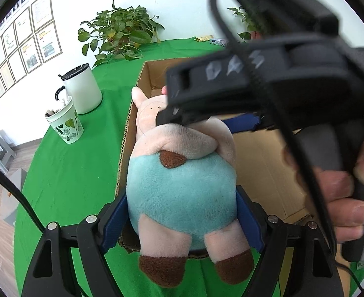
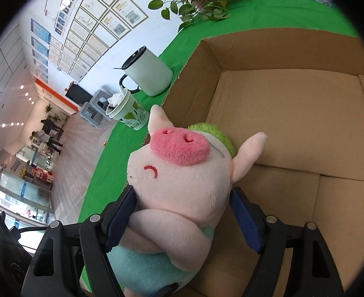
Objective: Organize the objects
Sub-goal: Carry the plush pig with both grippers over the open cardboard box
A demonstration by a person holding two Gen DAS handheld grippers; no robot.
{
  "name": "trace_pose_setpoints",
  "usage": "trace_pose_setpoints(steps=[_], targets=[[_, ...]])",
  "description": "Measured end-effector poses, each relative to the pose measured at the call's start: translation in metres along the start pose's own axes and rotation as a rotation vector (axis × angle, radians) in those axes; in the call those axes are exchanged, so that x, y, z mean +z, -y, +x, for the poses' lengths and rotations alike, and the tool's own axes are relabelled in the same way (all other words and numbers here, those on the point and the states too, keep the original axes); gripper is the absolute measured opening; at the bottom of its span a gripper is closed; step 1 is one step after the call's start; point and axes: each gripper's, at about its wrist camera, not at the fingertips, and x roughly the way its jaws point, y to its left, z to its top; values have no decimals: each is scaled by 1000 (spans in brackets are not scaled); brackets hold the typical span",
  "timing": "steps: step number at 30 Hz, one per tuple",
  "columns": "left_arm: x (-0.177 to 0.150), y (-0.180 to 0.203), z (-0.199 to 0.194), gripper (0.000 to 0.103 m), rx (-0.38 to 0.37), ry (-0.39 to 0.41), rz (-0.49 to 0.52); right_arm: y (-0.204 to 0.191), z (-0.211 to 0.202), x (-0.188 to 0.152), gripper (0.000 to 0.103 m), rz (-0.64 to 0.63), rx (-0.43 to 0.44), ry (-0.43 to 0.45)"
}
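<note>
Left wrist view: white mug (image 1: 84,87) and leaf-print cup (image 1: 66,126) stand on the green worktop (image 1: 65,173), left of the cardboard box (image 1: 268,168). Left tool (image 1: 182,212) clamps the plush pig (image 1: 182,185) at its belly over the box edge. Right tool (image 2: 182,212) clamps the pig's head.

Plush pig held over the near left corner of an open cardboard box.

The plush pig (image 1: 182,185) is pale pink with a bright pink snout, a green tuft on its head, a light blue body, brown feet and a brown patch on its back. It is off the bench, tilted, with its head toward the far side and its feet toward the near side. The cardboard box (image 2: 293,123) is brown, open at the top, with its flaps flat on the bottom. It sits on the green-covered bench, its left wall just beside the pig's head.
</note>
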Motion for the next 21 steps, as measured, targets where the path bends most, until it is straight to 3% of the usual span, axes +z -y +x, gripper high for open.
trace_pose_setpoints(steps=[3, 7, 10, 16, 19, 21], targets=[[-7, 1, -9, 78, -26, -4, -10, -4, -23, -1, 77, 6, 26, 41], [2, -27, 3, 78, -58, 14, -18, -10, -36, -5, 78, -18, 13, 47], [-4, -31, -19, 78, -83, 61, -8, -10, -27, -8, 78, -20, -42, 6], [-35, -49, -80, 79, -110, 148, -59, -17, -12, -10, 78, 13, -20, -17], [-49, -58, -100, 79, -103, 172, -93, -27, 2, -15, 79, -5, -61, -55], [-54, -60, -107, 79, -94, 179, -113, -35, 6, -19, 79, -40, -99, -29]])
